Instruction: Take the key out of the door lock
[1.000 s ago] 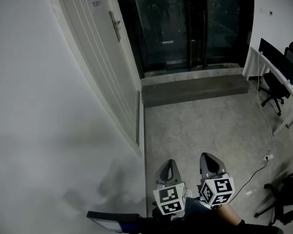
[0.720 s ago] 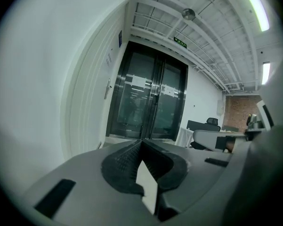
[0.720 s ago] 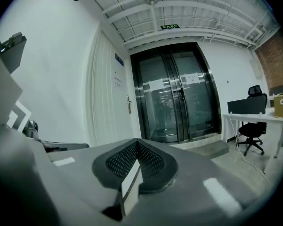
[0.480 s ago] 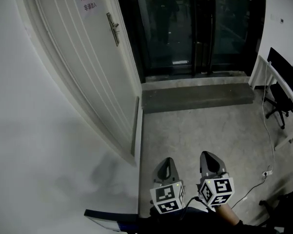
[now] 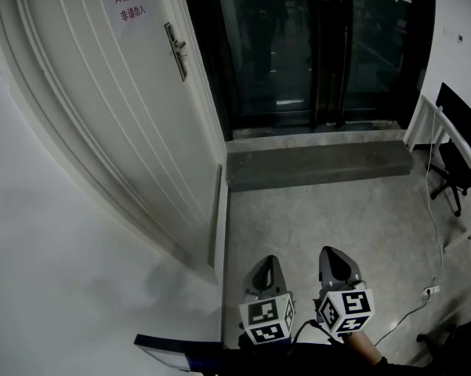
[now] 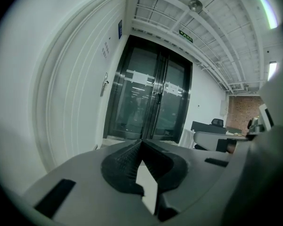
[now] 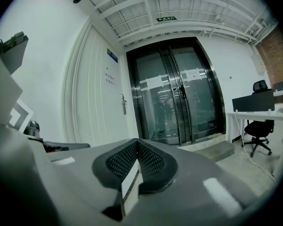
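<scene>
White door [image 5: 102,116] at left. The lock sits at its handle plate [image 5: 175,50]; the key is too small to see. Left gripper [image 5: 271,262] and right gripper [image 5: 335,252] are both closed tight, empty, well short of the door. Best to close in square to the handle and part one gripper's jaws before reaching. Door notice [image 5: 131,5]: two red Chinese lines, not legible.

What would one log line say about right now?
stage: white door not reached | left gripper: shut, empty | right gripper: shut, empty | door handle: far ahead | key: too small to see
</scene>
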Motion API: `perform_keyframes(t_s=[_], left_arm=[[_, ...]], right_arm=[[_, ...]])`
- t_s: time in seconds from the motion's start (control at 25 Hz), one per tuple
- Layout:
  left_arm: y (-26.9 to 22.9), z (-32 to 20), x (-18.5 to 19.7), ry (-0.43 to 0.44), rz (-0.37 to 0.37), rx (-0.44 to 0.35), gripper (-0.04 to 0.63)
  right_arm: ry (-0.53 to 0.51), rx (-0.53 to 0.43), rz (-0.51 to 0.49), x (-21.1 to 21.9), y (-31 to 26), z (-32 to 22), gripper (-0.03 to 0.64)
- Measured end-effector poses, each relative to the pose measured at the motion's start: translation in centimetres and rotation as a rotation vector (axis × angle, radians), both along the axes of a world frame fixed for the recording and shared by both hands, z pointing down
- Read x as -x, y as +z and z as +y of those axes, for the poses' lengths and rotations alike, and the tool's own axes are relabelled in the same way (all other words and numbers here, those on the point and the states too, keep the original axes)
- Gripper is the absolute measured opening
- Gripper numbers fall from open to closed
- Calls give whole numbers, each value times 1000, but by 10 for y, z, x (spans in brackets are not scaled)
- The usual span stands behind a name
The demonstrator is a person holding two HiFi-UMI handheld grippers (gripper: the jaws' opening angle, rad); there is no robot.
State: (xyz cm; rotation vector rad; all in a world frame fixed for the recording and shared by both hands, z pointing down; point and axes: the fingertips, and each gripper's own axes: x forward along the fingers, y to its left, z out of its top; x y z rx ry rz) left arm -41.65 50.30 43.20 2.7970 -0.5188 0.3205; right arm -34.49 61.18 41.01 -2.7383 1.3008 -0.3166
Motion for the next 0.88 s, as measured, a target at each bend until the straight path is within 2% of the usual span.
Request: perform_keyframes(t_s=[0.24,0.52,0.88], left_arm=[[-14,-66,-55,-17,28,-17,0],[-12,-131,-101,-20,12,-11,0],[10,-167,-158,7,-31,18,0]], right_arm=[[-5,-18,29,-55,-15,-62,2],[28,-28,15,-109,-18,-120,2],[49,10,-7,-161,0,-158,2]])
